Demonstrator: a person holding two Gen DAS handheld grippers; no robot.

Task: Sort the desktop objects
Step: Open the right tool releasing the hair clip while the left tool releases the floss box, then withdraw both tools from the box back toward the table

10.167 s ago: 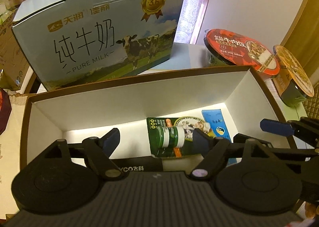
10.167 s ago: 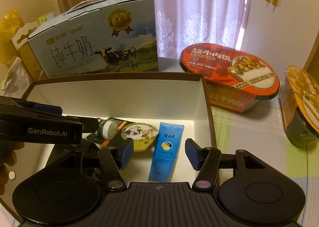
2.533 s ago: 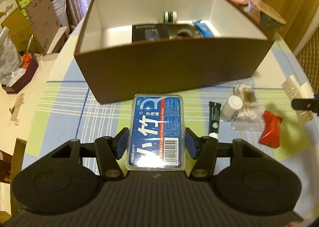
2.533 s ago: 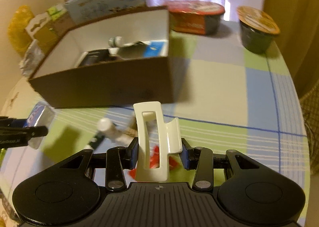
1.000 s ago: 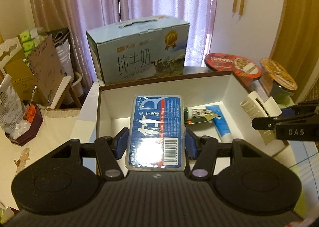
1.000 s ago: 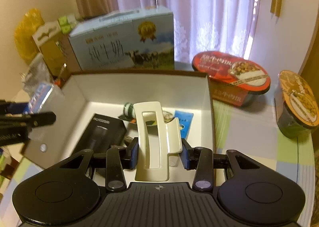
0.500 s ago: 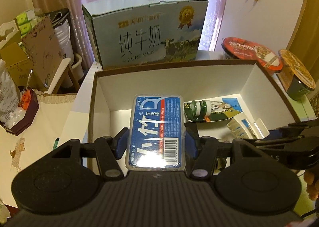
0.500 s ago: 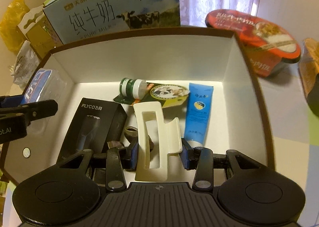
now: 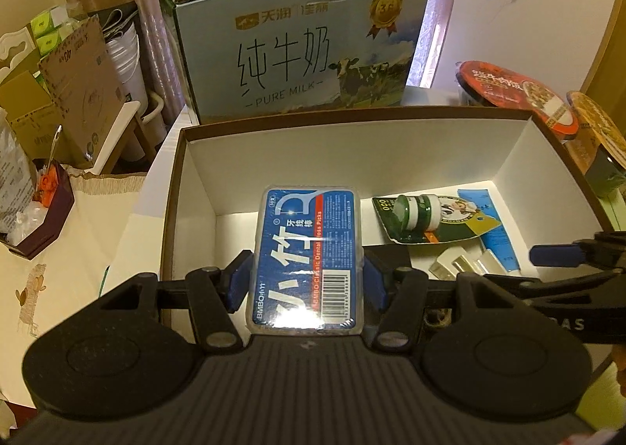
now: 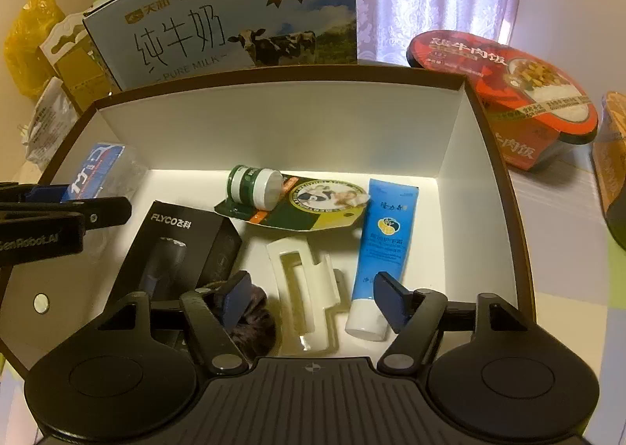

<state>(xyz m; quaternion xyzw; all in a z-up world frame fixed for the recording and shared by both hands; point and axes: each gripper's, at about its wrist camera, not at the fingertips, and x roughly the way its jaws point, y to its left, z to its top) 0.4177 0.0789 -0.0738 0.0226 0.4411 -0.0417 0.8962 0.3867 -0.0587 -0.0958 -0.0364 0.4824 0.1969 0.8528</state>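
Observation:
My left gripper (image 9: 307, 282) is shut on a blue dental floss pick box (image 9: 307, 257) and holds it over the left part of the brown storage box (image 9: 172, 186). The floss box also shows in the right wrist view (image 10: 98, 167). My right gripper (image 10: 313, 298) is open over the storage box (image 10: 504, 186). The white hair claw clip (image 10: 305, 288) lies loose on the box floor between its fingers.
Inside the storage box lie a black FLYCO carton (image 10: 176, 249), a green bottle on a card (image 10: 254, 181), a blue tube (image 10: 385, 245) and a dark scrunchie (image 10: 250, 319). A milk carton (image 9: 301, 49) stands behind. Two instant meal bowls (image 10: 508, 92) sit at the right.
My right gripper has opened and let go of the white claw clip, which now lies on the box floor. The left gripper has lowered a little with the floss box.

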